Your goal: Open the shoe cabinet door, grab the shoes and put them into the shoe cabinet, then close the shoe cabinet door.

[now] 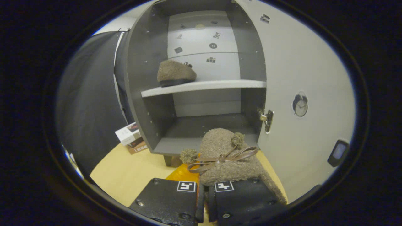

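Because the gripper [205,188] has its two fingers nearly together on the near edge of the fuzzy brown slipper with a leather bow [229,160], the grip looks thin, and the slipper could twist loose or catch the grey cabinet [147,94] floor's front lip. The gripper points level toward the lower compartment, the open white door [298,78] right; a matching slipper [175,72] sits on the far shelf [204,85].

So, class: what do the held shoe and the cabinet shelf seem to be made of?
Shoe in the gripper: fuzzy, fleece-like brown fabric, with a smooth, perhaps leather bow. Shelf: probably laminated board; flat, matt, pale edge.
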A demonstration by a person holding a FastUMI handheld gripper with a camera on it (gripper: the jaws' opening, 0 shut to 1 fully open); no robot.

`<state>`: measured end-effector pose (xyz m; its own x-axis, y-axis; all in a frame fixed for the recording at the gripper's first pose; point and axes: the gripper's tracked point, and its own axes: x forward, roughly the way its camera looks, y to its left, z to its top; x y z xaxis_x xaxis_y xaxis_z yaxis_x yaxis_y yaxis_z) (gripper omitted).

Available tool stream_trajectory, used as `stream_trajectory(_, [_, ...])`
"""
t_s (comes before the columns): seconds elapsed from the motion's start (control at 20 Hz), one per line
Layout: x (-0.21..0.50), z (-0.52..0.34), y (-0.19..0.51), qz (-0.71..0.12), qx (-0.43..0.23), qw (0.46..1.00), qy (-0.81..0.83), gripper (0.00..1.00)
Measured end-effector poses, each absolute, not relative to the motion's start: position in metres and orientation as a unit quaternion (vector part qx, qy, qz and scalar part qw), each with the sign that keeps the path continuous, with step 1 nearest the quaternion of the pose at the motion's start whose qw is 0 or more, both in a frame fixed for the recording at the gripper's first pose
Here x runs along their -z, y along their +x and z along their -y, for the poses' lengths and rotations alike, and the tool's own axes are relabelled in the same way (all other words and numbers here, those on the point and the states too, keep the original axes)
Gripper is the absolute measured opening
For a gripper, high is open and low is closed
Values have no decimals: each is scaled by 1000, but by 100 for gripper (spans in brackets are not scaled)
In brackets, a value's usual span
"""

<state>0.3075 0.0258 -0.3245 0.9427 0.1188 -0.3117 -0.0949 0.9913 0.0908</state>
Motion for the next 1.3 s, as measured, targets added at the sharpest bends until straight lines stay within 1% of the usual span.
stream_trajectory(0.4, [187, -29, 322, -103, -38, 993, 42, 9])
stream_trajectory(0.7, [122, -52, 364, -65, -45, 997, 23, 9])
stream_trajectory(0.95, [91, -66, 425, -48, -44, 998, 10, 9])
stream_trajectory(1.3, [73, -65, 515, -33, -44, 998, 6, 9])
